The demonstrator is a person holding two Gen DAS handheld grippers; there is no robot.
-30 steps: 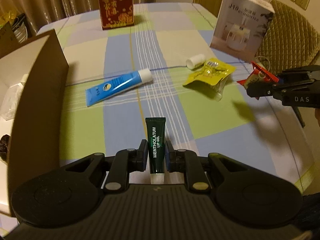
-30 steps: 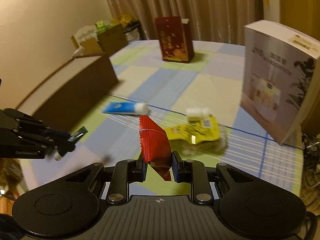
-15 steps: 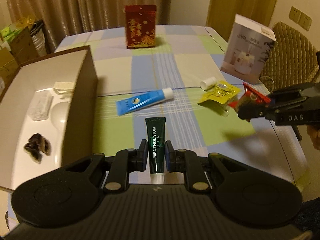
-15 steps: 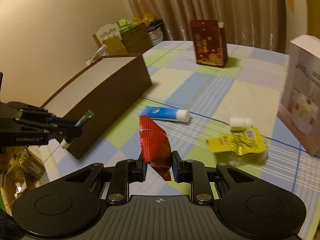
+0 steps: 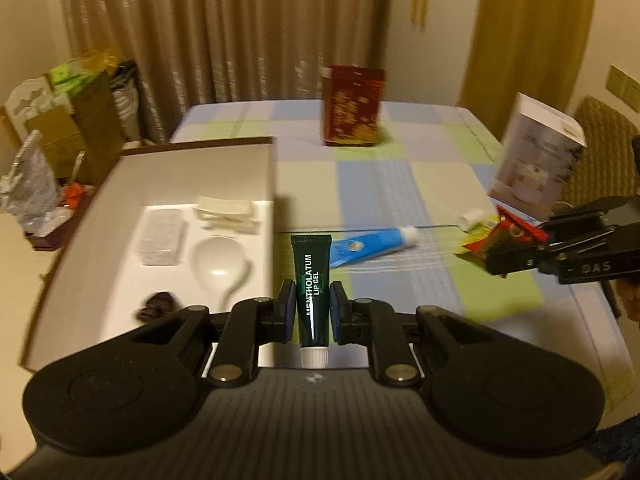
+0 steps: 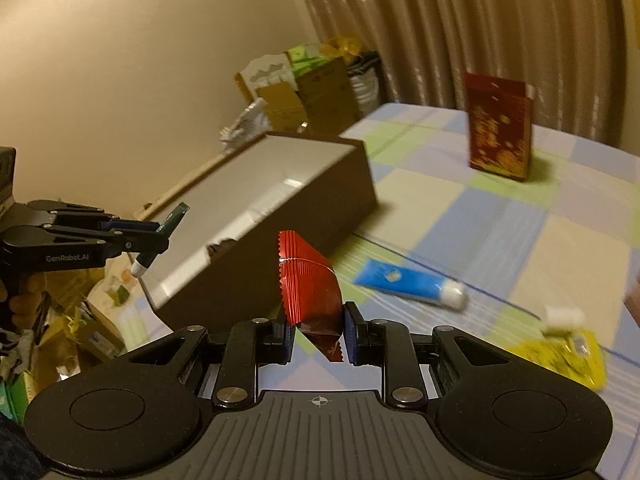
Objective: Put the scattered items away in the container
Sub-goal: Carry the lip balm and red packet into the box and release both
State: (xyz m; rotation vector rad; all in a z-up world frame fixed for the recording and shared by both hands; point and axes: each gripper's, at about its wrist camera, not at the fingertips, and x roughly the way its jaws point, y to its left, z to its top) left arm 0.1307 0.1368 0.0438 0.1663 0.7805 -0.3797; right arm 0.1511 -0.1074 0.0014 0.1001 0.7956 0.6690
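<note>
My left gripper is shut on a dark green lip gel tube, held in the air by the near right corner of the open brown box. The box has a white inside with a few small items. My right gripper is shut on a red foil packet, held above the table to the right of the box. Each gripper shows in the other's view: the left gripper and the right gripper. A blue tube, a yellow packet and a small white bottle lie on the checked tablecloth.
A red patterned box stands at the far middle of the table. A white product box stands at the right edge, with a chair behind it. Cardboard boxes and bags are stacked left of the table. Curtains hang behind.
Both grippers have risen and moved left toward the box, each keeping its item. The box's inside has come into full view in the left wrist view.
</note>
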